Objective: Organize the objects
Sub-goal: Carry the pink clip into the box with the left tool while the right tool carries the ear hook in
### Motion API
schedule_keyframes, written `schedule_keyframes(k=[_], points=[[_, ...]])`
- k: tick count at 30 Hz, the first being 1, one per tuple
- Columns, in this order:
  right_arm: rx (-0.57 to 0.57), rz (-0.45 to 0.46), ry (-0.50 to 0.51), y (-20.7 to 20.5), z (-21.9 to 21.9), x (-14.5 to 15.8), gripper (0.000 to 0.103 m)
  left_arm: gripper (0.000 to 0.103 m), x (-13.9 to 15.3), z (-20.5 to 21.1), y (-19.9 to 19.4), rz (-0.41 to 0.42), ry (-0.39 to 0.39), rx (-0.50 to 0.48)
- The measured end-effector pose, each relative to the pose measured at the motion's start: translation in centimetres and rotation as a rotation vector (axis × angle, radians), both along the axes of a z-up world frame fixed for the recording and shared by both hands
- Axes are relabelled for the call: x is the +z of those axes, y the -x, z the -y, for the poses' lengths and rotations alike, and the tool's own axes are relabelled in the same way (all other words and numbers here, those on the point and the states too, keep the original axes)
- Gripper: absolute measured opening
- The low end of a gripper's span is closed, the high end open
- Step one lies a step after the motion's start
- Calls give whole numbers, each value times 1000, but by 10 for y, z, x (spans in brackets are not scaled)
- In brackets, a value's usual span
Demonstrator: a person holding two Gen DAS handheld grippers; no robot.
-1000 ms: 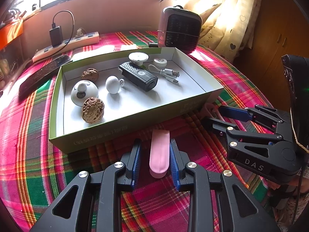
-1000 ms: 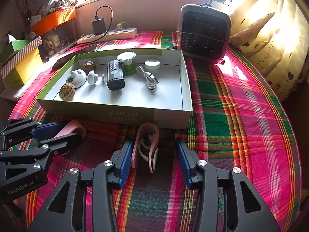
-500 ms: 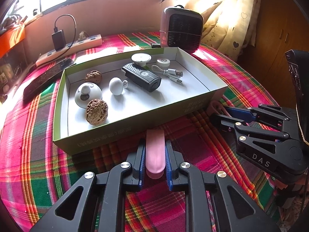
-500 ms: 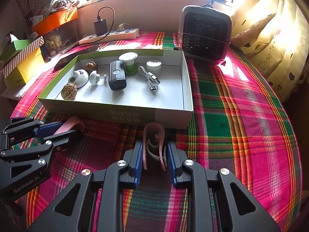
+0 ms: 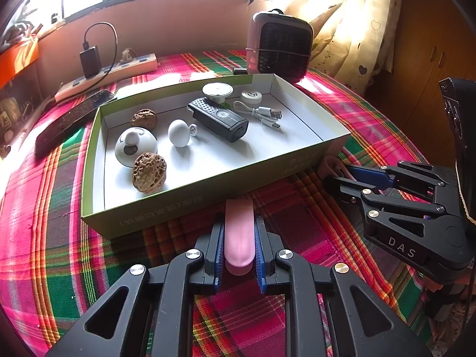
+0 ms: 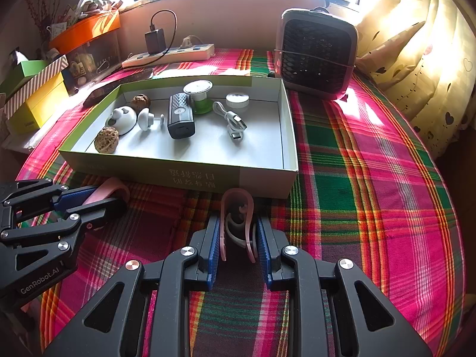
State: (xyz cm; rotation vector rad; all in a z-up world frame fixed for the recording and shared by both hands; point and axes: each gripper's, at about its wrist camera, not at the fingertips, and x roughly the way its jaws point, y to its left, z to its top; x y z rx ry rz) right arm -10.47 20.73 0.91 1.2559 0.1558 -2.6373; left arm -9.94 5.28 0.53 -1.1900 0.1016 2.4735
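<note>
On the plaid cloth (image 6: 372,160) the open box (image 6: 208,175) (walnuts, torch and cable inside) lies before the heater (image 6: 316,52), the power strip (image 6: 169,55) behind it.

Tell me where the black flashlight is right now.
The black flashlight lies inside the open box, near its middle in the right wrist view, between the white knob on its left and the USB cable on its right.

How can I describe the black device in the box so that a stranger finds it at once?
Find the shallow green-edged box on the plaid cloth, before the small heater. Near its middle lies the black device, between a white egg-shaped knob and a white cable. It is the only black, oblong thing inside.
</note>
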Motion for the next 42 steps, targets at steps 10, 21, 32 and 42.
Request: schedule_keyframes(k=[10,21,32,42], points=[[13,1,8,-2,1,0,24,16,1,1,0,4,-9,2],[27,-3,36,-6,-2,2,24,16,2,5,3,29,-29,12],[58,-15,55,-11,-1,14,24,16,17,10,-3,2,-32,23],[69,-53,57,-11,-3,34,24,16,36,17,-1,-38,-23,37]])
